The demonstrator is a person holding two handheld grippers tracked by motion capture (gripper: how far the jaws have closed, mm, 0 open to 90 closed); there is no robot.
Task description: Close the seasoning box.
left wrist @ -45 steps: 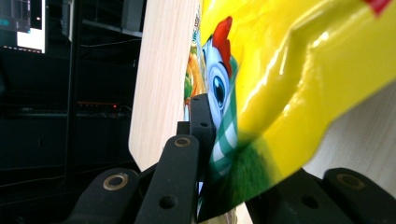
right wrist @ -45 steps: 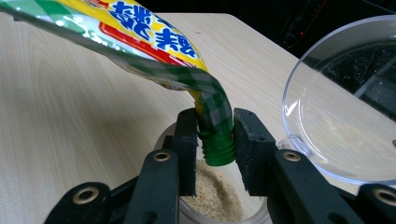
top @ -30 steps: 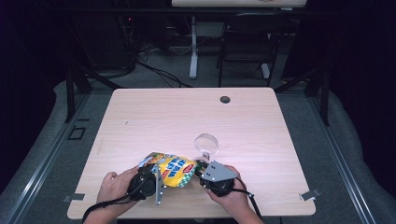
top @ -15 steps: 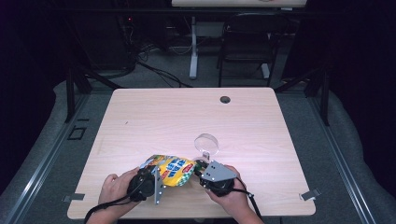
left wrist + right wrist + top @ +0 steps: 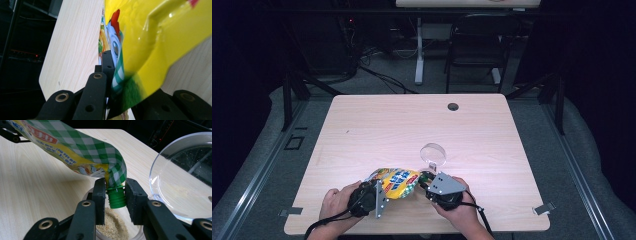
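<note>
The left gripper [image 5: 379, 197] has its fingers pinching the bottom edge of a yellow pouch [image 5: 398, 181], held over the near edge of the counter [image 5: 492, 135]. The right gripper [image 5: 114, 195] has its fingers on either side of the pouch's green cap [image 5: 116, 197] — touching or just off it, I cannot tell — above a small bowl of crumbs [image 5: 112, 227]. A clear lid [image 5: 182, 180] lies just beside.

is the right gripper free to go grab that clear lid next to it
Probably not as things stand: the right gripper has its jaws around the pouch's green cap over the bowl of crumbs. The clear lid lies close beside it, with nothing between.
</note>
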